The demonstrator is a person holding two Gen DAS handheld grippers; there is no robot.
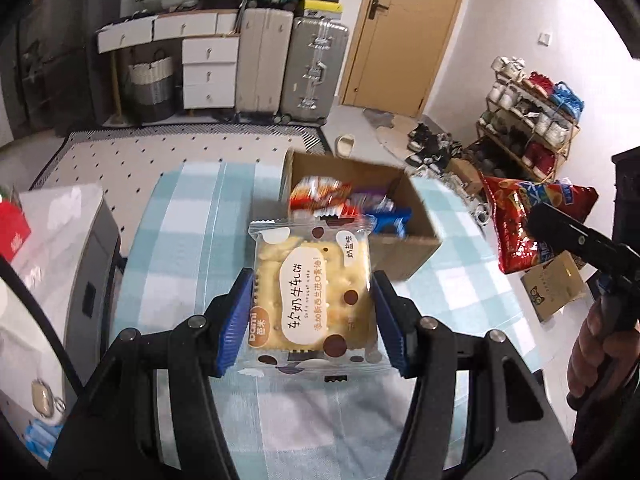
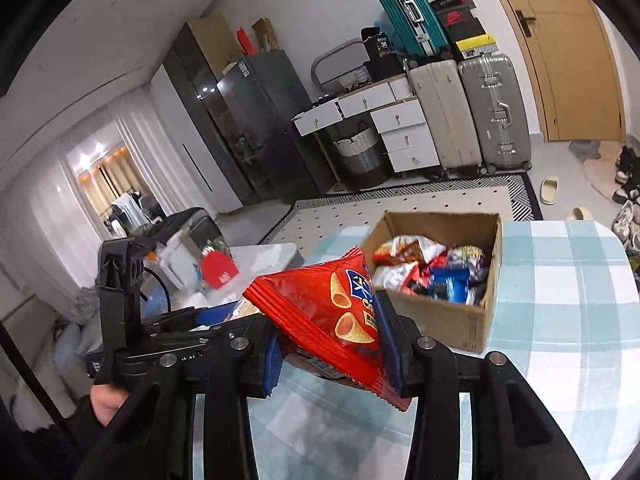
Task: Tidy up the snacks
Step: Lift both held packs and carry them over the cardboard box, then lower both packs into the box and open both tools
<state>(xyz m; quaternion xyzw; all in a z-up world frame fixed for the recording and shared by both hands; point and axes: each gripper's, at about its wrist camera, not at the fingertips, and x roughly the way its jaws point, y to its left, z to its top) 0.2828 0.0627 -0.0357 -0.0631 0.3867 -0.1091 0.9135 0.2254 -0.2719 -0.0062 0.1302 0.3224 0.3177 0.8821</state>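
Left gripper (image 1: 312, 312): blue pads clamped on both sides of a cracker packet (image 1: 312, 288), held in the air above the table (image 1: 180, 240).
Cracker packet: clear wrapper, square pale crackers, brown dots, a white label with dark lettering; flat, face up.
Right gripper (image 2: 328, 344): closed narrow on a red chip bag (image 2: 320, 312), also lifted clear of the checked tablecloth.
Chip bag: red, cone-shaped snacks printed on it, blue logo; tilted, crimped top edge pointing up and left.
Cardboard box (image 2: 448, 320): open, near the table's far edge, holding mixed snack packets (image 2: 432, 272).
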